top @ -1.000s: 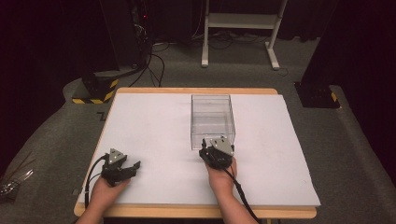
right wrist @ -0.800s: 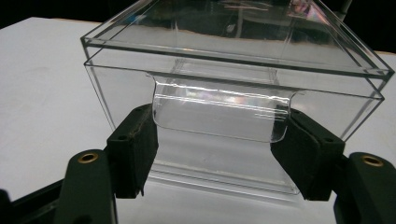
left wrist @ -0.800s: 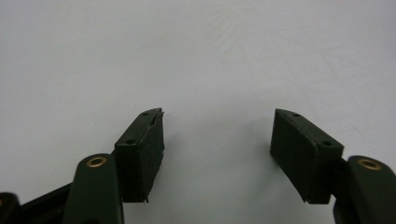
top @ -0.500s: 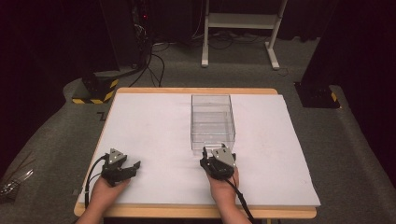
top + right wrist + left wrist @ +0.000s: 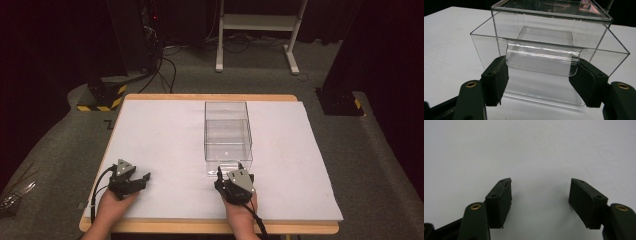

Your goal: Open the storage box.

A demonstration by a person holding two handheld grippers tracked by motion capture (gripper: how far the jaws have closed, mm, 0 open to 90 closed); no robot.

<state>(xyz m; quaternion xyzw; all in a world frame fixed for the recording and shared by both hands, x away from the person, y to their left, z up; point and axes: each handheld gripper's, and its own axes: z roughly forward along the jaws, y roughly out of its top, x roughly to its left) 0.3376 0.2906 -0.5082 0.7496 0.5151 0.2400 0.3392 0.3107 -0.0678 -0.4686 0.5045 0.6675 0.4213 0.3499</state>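
A clear plastic box (image 5: 226, 125) stands in the middle of the white-covered table (image 5: 165, 130). Its clear drawer (image 5: 544, 40) sticks out a little from the box's near end. My right gripper (image 5: 541, 72) is shut on the drawer's curved handle (image 5: 541, 61), one black pad pressed against each side. In the high view the right gripper (image 5: 230, 170) sits just in front of the box. My left gripper (image 5: 142, 180) rests near the table's front left corner. In its own view the left gripper (image 5: 540, 192) is open, with bare white surface between its pads.
The table's wooden edge (image 5: 210, 228) runs along the front. Beyond the table stand a white metal frame (image 5: 257, 30), dark equipment with cables (image 5: 150, 45) and a yellow-black striped base (image 5: 102, 97). White surface lies to either side of the box.
My right gripper has moved back toward the table's front edge, and the drawer has slid out of the box with it. The left gripper has stayed in place.
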